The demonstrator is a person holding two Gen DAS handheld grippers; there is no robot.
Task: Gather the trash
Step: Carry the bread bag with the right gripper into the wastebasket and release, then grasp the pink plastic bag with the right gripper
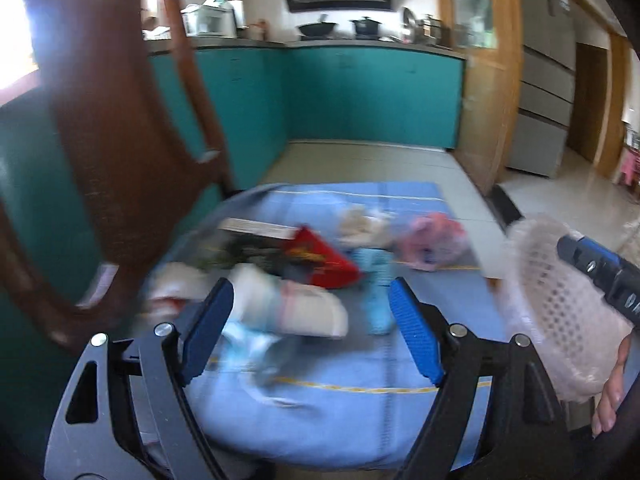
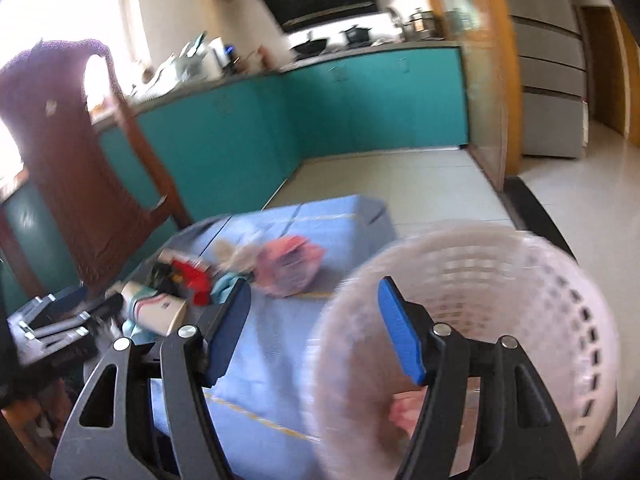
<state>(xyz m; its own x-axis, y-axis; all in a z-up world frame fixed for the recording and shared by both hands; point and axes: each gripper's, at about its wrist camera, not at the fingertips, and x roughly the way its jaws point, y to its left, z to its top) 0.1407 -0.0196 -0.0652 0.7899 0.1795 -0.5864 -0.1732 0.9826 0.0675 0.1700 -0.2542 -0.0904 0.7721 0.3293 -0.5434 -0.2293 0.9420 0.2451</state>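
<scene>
Bright daylight blows out the window point(image 2: 76, 12) at upper left, while motion blur and fisheye bending smear both views.

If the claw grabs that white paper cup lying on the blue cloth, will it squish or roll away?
Probably both are possible. The paper cup lies on its side on the blue cloth, so a nudge could roll it, likely in a curve since one end looks wider. It looks thin-walled and light, so the open left claw should squeeze gently or it may crumple.
</scene>
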